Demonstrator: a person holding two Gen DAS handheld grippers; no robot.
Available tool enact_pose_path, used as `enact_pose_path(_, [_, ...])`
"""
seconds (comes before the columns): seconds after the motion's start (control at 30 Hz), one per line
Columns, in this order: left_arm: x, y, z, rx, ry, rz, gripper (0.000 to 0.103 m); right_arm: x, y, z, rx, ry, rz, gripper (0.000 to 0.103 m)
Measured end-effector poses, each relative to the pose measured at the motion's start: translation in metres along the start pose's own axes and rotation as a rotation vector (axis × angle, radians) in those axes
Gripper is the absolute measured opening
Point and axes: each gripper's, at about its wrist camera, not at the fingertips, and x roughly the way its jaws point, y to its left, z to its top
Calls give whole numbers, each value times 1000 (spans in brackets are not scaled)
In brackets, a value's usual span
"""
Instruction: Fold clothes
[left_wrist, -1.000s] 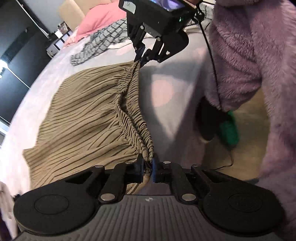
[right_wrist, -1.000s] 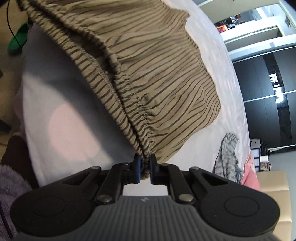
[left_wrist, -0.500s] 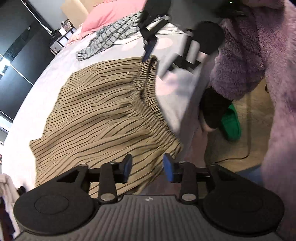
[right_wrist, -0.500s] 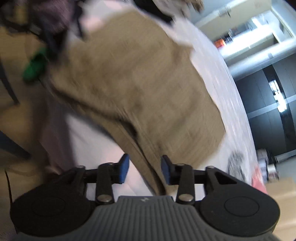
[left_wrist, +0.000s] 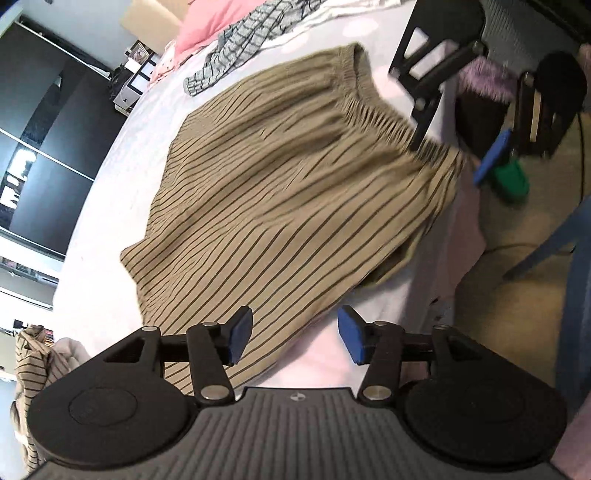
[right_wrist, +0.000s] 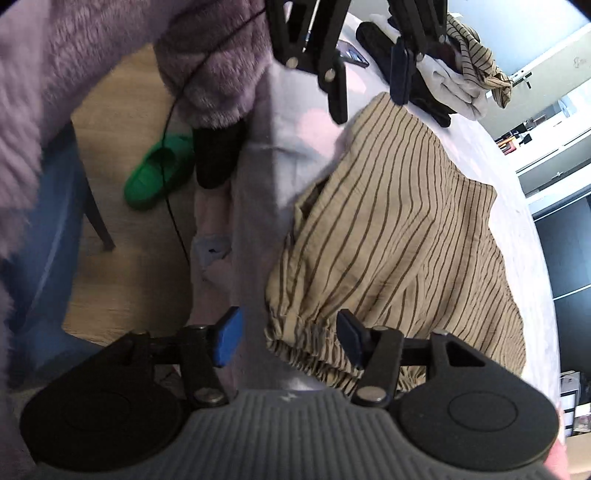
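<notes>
— Both grippers clamped the gathered waistband of the striped garment (left_wrist: 295, 192) a second ago; now we have let go, and it lies spread on the bed (left_wrist: 110, 192) instead of hanging between us.

— Where do we stand against the garment?

— Our left gripper (left_wrist: 291, 338) hangs over its hem end, blue pads apart and the jaws opening. One pad sits above striped cloth, the other above bare sheet; nothing is pinched between them. Our right gripper (right_wrist: 286, 334) hangs over the waistband end. Its jaws are opening too, and the elastic edge lies below the gap, free of both pads.

— And the garment itself?

— Tan with dark stripes, it lies mostly flat. One corner near the waistband droops over the bed's edge, above the wooden floor (right_wrist: 122, 258).

— What else sits around it?

— Beyond the waistband, toward the head of the bed, a grey checked cloth (left_wrist: 240, 44) is crumpled beside a pink pillow (left_wrist: 210, 22). Past the hem, a pile of clothes (right_wrist: 458, 74) includes another striped piece. Off the drooping corner, a green slipper (right_wrist: 159, 170) lies on the floor, just beside a dark-socked foot under a fuzzy lilac sleeve (right_wrist: 218, 62).
</notes>
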Motion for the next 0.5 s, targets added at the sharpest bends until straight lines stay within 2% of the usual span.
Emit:
enact_pose_path(0.07, [8,4,-8,15,10,6,51,4,4,0,-30,11,-15,57])
enact_pose_path(0.1, [12,5,-13,27,16,17,51,6,6,0,-44,17,-23,42])
enact_pose_path(0.17, [23,7,-21,51,42,42,52,8,1,1,-49,29,-27,24])
enact_pose_path(0.27, [40,13,-33,74,82,71,52,1,-19,0,-6,9,-31,13])
enact_pose_path(0.5, [80,32,-59,119,168,141,52,-20,-65,-1,203,-51,-27,12])
